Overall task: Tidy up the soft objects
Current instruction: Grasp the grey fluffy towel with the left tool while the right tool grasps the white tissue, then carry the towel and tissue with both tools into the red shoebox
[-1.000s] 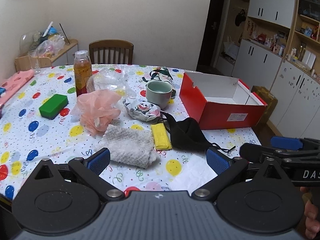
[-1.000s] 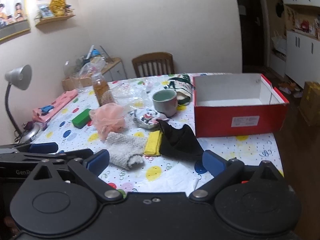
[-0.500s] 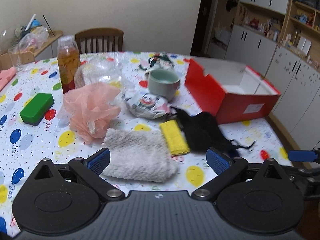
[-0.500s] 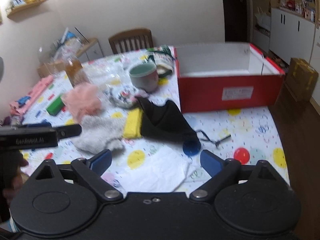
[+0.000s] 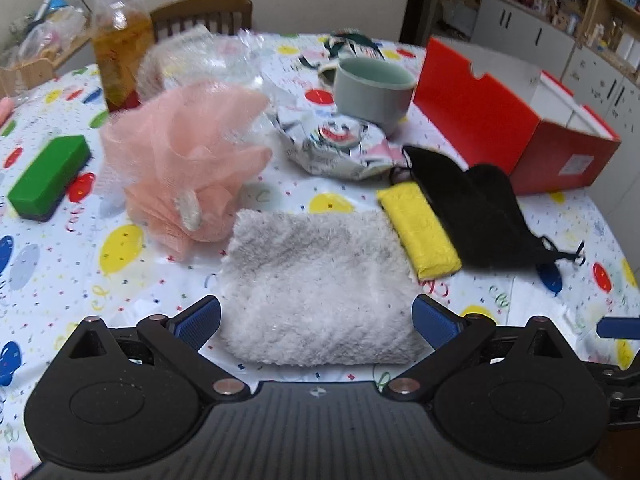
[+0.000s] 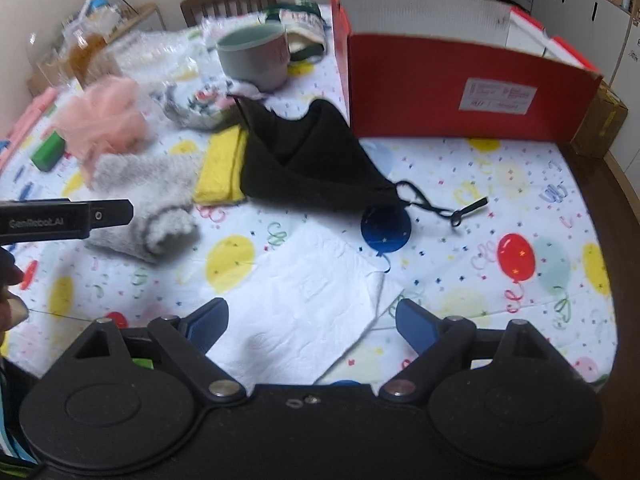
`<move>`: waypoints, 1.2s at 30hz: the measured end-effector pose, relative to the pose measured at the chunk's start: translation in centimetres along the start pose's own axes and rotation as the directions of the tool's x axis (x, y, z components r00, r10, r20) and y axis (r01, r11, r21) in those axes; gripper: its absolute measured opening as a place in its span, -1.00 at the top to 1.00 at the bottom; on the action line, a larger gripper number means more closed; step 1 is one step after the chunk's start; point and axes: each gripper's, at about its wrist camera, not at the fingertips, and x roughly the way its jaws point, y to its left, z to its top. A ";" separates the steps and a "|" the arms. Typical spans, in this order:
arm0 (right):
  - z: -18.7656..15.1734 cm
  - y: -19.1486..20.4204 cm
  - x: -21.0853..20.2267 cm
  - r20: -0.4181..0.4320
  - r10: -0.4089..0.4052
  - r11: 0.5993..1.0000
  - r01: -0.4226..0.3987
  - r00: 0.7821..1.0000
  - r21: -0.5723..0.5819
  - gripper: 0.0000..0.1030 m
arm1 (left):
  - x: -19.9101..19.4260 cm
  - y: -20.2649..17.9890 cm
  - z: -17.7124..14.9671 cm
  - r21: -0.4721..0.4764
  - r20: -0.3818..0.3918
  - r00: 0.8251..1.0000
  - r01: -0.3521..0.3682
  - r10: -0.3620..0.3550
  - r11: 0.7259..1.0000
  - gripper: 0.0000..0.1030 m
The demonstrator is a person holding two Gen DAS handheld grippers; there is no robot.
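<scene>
While both tools hang tilted down over the near edge of the table, neither has hold of anything. Left gripper: jaws spread wide, blue pads either side of the near end of the grey fluffy towel, not pressing on it. Right gripper: jaws wide apart but just been narrowing a little, with only the white paper napkin lying flat on the cloth between them (no contact that I can make out).

Soft things sit in a loose cluster left of the red box. Grey towel nearest, folded. Yellow cloth lies just beside the towel's right edge, touching or nearly so. Black drawstring pouch is right of the yellow cloth, overlapping its far end, its cord trailing right across the tablecloth. Pink mesh bath puff stands left and slightly far of the towel. Printed fabric bundle lies farther back, against the grey-green cup.

Red box open on top, at the far right of the table; its inside shows white, contents not visible from here. Green block far left, well apart from the cluster. Bottle of amber liquid stands upright behind the puff, crumpled clear plastic beside it. Wooden chair at the far side.
</scene>
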 end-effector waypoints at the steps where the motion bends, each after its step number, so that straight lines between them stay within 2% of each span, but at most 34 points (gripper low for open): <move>1: 0.0 0.1 0.5 -0.014 -0.007 1.000 0.007 1.000 0.004 -0.75 | 0.4 0.0 0.0 0.007 -0.010 1.000 0.002 -0.002 1.000 -0.99; 5: 0.2 0.6 1.6 -0.034 -0.023 1.000 0.023 0.999 0.002 -0.74 | 1.7 0.0 -0.3 0.027 -0.040 0.999 0.004 -0.003 1.000 -0.99; 8: 0.3 1.0 2.3 -0.051 -0.036 0.999 0.036 0.998 -0.003 -0.66 | 2.3 0.3 -0.4 0.028 -0.052 0.999 0.012 -0.010 1.000 -0.98; 10: 0.3 1.3 2.4 -0.052 -0.048 0.999 0.048 0.997 -0.018 -0.65 | 2.4 0.3 -0.4 0.034 -0.057 0.998 0.017 -0.016 0.999 -0.90; 14: 0.3 2.0 2.6 -0.052 -0.092 0.994 0.089 0.994 -0.059 -0.49 | 2.4 0.2 -0.3 0.041 -0.054 0.998 0.023 -0.020 0.999 -0.72; 17: 0.4 2.3 2.6 -0.047 -0.086 0.994 0.083 0.995 -0.070 -0.32 | 2.3 0.0 -0.3 0.043 -0.047 0.999 0.029 -0.027 0.999 -0.53; 19: 0.4 2.4 2.5 -0.042 -0.081 0.994 0.078 0.996 -0.075 -0.20 | 2.1 0.1 -0.3 0.036 -0.042 0.998 0.037 -0.036 0.999 -0.29; 23: 0.5 2.6 2.4 -0.033 -0.086 0.994 0.084 0.996 -0.065 0.06 | 1.8 0.4 -0.3 0.024 -0.035 0.997 0.073 -0.073 0.997 -0.03; 25: 0.5 2.7 2.3 -0.028 -0.092 0.994 0.090 0.995 -0.062 0.26 | 1.7 0.7 -0.4 0.016 -0.030 0.996 0.081 -0.080 0.997 0.26; 27: 0.6 2.7 2.2 -0.027 -0.093 0.994 0.092 0.995 -0.054 0.55 | 1.6 0.9 -0.3 0.003 -0.031 0.994 0.103 -0.102 0.995 0.36; 30: 0.6 2.6 2.1 -0.029 -0.094 0.995 0.093 0.995 -0.043 0.75 | 1.3 1.0 -0.2 -0.003 -0.027 0.993 0.115 -0.115 0.993 0.41; 32: 0.6 2.3 1.9 -0.027 -0.085 0.996 0.084 0.996 -0.026 0.84 | 0.9 1.0 -0.2 -0.002 -0.019 0.991 0.129 -0.129 0.992 0.41; 36: 0.7 2.0 0.7 -0.010 -0.073 0.997 0.073 0.997 -0.007 0.86 | -0.2 1.1 0.3 0.003 0.010 0.984 0.179 -0.179 0.984 0.42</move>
